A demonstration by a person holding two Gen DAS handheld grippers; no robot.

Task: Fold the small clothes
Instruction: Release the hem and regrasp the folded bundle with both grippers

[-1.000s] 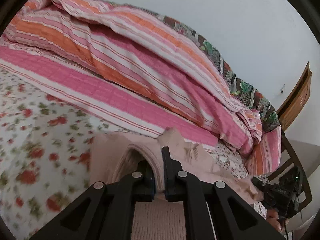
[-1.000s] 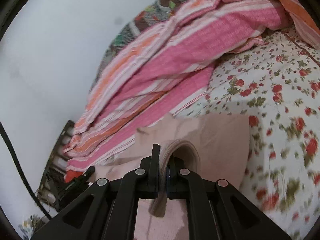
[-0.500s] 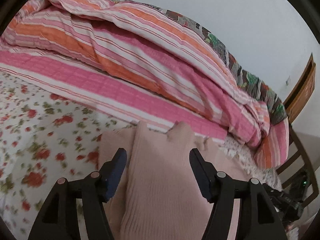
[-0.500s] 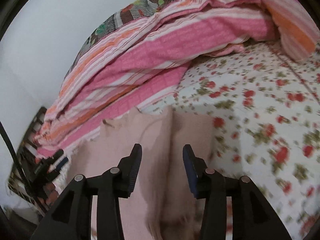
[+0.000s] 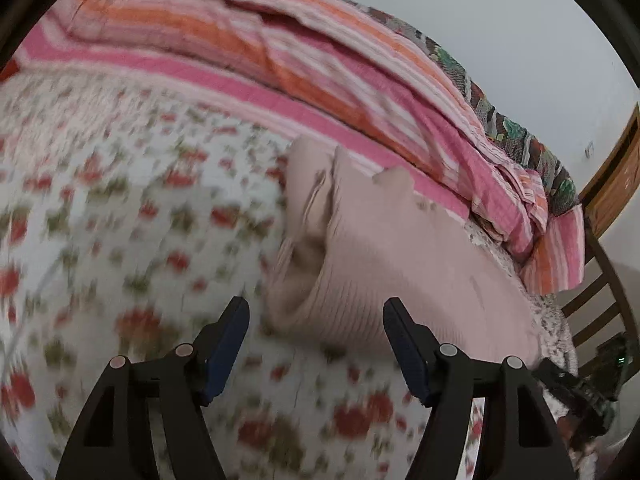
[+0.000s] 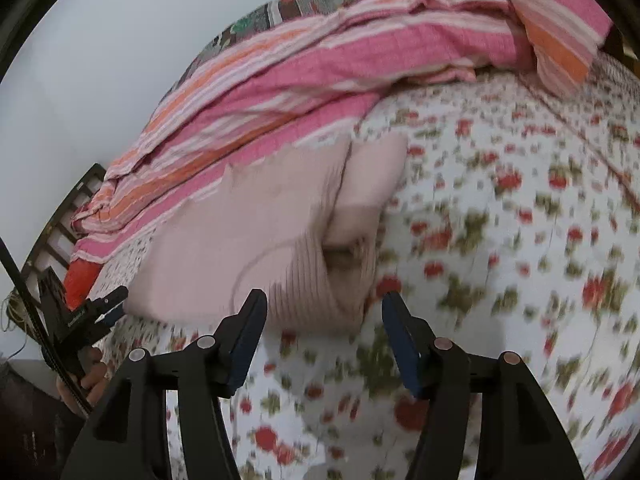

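The folded pink garment (image 5: 384, 264) lies on the floral bed sheet (image 5: 120, 208), beside the striped quilt (image 5: 320, 68). Left gripper (image 5: 316, 344) and right gripper (image 6: 322, 336) jaws are opening, spread, nothing between them.

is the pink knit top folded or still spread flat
Folded: the pink knit top lies doubled over on the floral bedsheet, its layered edges showing at one end.
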